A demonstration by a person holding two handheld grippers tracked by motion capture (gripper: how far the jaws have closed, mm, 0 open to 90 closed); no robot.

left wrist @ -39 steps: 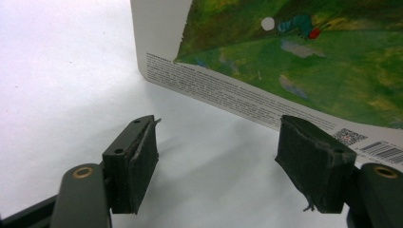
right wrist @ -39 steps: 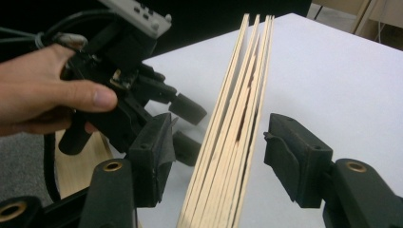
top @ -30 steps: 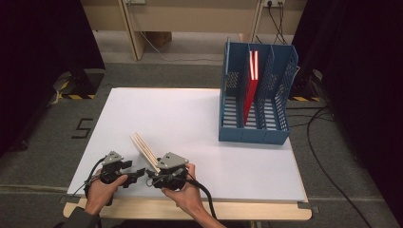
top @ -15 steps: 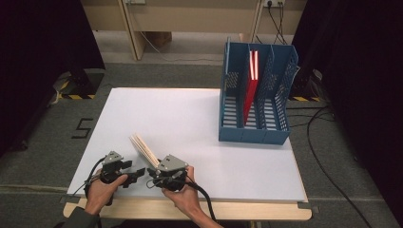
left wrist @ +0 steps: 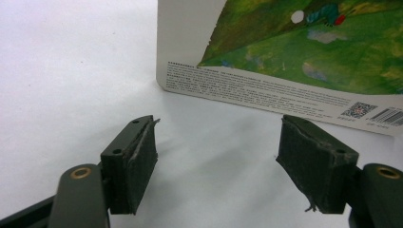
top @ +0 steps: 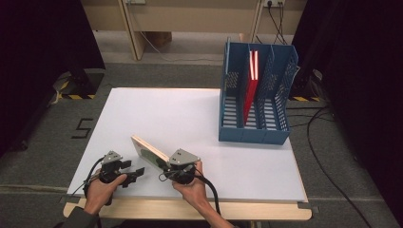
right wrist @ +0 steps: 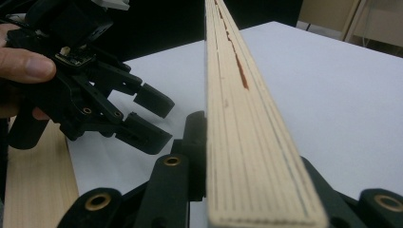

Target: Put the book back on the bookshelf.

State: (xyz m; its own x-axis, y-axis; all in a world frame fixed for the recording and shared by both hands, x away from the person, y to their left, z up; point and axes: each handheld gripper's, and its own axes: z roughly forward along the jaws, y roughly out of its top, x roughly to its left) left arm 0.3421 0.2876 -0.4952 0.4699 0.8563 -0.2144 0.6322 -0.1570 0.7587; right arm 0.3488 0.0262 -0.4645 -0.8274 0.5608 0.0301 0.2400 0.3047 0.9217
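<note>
High view: red book [top: 250, 95] upright in blue file rack [top: 254, 135] (middle slot); right gripper [top: 167, 167] jaws just closing onto board book [top: 147, 152], left gripper [top: 135, 172] half-open, empty.

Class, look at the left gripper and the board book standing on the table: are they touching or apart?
Apart. In the left gripper view the left gripper has open jaws with bare white table between its pads and the board book beyond them.
</note>
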